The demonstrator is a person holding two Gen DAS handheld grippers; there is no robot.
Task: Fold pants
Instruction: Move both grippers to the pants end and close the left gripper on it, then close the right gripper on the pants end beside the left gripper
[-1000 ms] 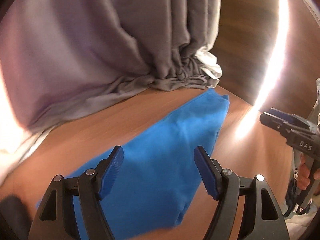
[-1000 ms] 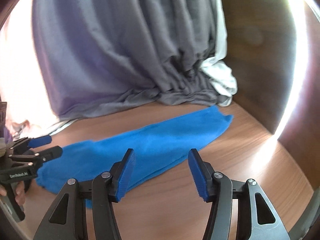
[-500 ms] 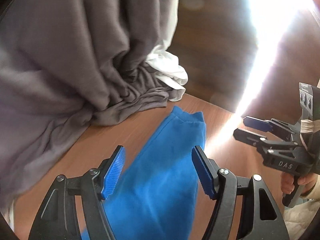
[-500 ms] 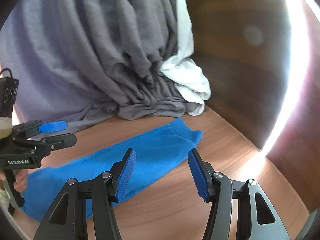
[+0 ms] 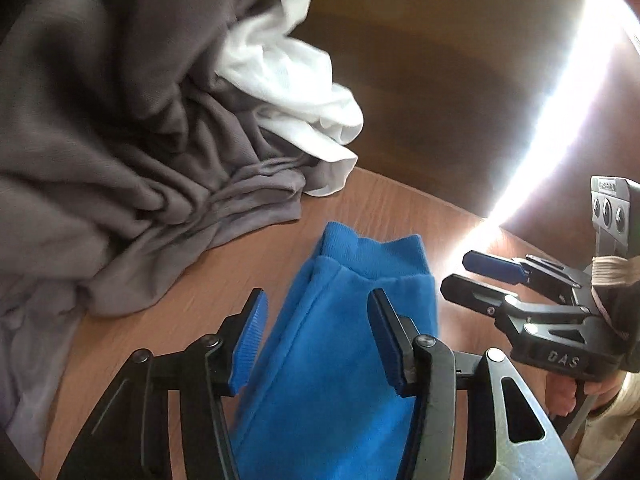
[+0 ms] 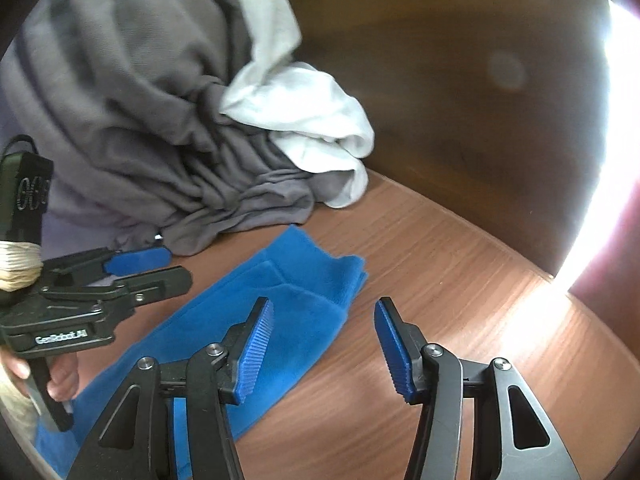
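Left gripper [image 5: 316,338]: jaws apart and just now narrowing, hanging over the cuff end of the pants, blue cloth showing in the gap between the pads; whether the pads touch the cloth cannot be told.
Right gripper [image 6: 324,346]: jaws apart and just now narrowing slightly, nothing pinched; its left pad sits over the edge of the pants, its right pad over bare wood.
Pants [image 5: 344,344]: bright blue fleece, laid out long and narrow on the desk, two ribbed cuffs stacked at the far end, one peeking out past the other.
Desk [image 6: 460,280]: reddish-brown wood grain, with a strip of hard glare along its right edge.
Grey cloth [image 5: 120,152]: a heavy bunched drape piled at the back of the desk, its hem lying near the cuffs but apart from them.
White cloth [image 5: 296,92]: a crumpled fold tucked against the grey cloth, resting on the desk's far corner.
Hands: fingers of the person's right hand [image 5: 568,394] wrap the right gripper's handle; the left hand [image 6: 60,376] holds the other handle close over the pants.
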